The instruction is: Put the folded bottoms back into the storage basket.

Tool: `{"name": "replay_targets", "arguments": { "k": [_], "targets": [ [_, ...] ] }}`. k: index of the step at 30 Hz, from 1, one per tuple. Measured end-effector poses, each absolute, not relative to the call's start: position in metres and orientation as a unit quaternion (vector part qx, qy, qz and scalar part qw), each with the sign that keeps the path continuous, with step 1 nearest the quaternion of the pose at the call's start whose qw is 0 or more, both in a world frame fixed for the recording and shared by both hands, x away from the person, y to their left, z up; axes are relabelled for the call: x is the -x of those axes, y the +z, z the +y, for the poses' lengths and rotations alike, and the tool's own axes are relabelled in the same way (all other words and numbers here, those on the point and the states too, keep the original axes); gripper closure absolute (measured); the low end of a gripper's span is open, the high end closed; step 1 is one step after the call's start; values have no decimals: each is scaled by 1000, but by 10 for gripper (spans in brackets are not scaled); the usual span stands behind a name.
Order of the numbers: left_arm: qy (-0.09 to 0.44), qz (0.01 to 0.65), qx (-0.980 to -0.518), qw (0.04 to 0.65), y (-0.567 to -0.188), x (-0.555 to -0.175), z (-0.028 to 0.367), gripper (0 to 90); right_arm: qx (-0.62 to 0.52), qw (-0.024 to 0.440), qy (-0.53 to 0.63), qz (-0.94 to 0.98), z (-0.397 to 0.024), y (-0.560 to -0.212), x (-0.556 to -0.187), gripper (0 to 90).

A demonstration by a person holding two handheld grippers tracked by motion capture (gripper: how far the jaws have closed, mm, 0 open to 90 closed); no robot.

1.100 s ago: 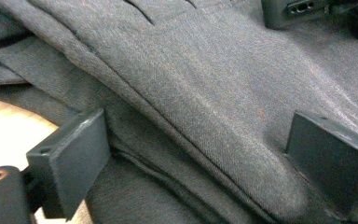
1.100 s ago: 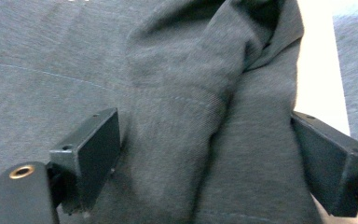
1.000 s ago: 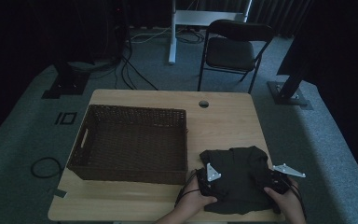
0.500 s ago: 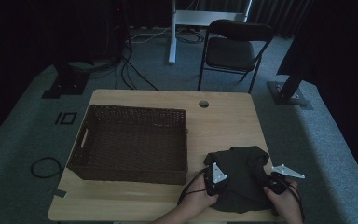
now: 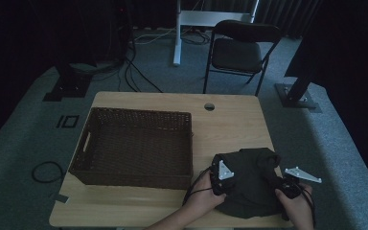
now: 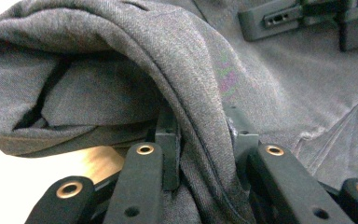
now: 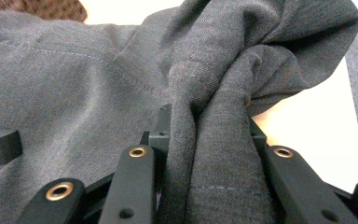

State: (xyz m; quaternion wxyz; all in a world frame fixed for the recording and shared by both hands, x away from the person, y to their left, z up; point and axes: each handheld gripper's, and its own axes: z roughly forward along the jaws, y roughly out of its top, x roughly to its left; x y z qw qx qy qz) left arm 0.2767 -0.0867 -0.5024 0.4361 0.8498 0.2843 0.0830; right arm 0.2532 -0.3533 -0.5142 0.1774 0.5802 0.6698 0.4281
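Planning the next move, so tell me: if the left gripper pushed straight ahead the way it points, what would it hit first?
More of the grey garment it already clamps: the left gripper faces a bunched fold of it. Beyond that, the right gripper seems to lie ahead, though depth is unclear.

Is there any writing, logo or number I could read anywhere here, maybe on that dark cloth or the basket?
None can be read.
Dark grey garment: a small pink and green mark shows in the left gripper view, too blurred to read.
Wicker basket: no label.
Table: no writing.
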Motion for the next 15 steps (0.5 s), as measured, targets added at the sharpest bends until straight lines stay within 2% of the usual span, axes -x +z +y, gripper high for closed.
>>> {"name": "replay_targets", "arguments": {
  "k": [15],
  "targets": [
    [88, 265, -846, 455, -456, -284, -74, 728, -568, 183, 460, 658, -348, -472, -254, 673]
  ]
}}
